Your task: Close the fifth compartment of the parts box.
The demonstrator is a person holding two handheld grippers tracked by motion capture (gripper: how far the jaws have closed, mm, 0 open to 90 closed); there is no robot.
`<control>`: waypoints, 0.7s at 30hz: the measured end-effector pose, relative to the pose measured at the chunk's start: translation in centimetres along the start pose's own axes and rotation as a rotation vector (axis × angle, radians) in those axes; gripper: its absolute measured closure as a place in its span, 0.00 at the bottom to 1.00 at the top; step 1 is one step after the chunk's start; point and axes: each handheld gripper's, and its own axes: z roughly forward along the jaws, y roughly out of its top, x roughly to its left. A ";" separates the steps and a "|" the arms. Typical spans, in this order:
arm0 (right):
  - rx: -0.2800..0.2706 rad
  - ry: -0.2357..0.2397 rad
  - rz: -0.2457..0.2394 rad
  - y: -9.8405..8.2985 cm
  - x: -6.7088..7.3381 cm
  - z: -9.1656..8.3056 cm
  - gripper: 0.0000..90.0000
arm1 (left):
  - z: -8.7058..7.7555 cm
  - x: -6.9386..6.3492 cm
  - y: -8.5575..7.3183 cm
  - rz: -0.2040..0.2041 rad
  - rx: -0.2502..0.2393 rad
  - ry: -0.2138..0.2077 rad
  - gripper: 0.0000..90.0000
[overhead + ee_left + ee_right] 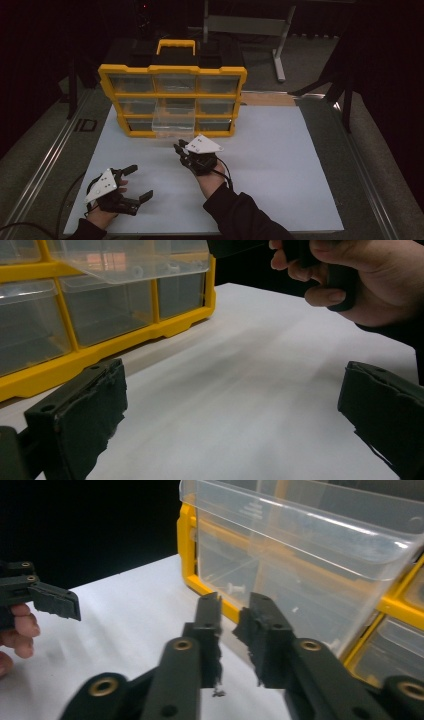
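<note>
Drawers fill a yellow box (172, 95) that stands at the far side of the white table (280, 165). The box has three rows of clear drawers and a yellow handle on top.

One clear drawer (173, 121) in the middle sticks out toward the person. It hangs out past the front of the box, low down. In the right gripper view the drawer (310, 555) is big and close, and its front lip tips out over the table.

The right gripper (181, 149) is just in front of this drawer. A hand in a dark sleeve holds it. Its two black jaws are close together with only a thin gap between them. They sit right at the bottom front edge of the drawer. I cannot tell if they pinch the drawer's edge or just sit near it.

The left gripper (138, 183) is near the person, at the left side of the table, well apart from the box. Its jaws are wide apart and nothing is between them. In the left gripper view the white table shows between the two black jaws.
</note>
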 end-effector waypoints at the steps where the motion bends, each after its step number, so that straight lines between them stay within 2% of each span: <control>1: 0.002 -0.001 0.002 0.0 0.0 0.1 0.89 | 0.0 0.0 0.0 -0.001 -0.001 -0.001 0.00; 7: -0.001 -0.027 -0.003 0.1 0.2 0.0 0.99 | 0.0 0.0 0.0 0.002 0.000 -0.001 0.00; 21: 0.010 -0.067 -0.035 0.7 0.3 0.4 1.00 | 0.0 0.0 0.0 0.006 0.003 -0.004 0.00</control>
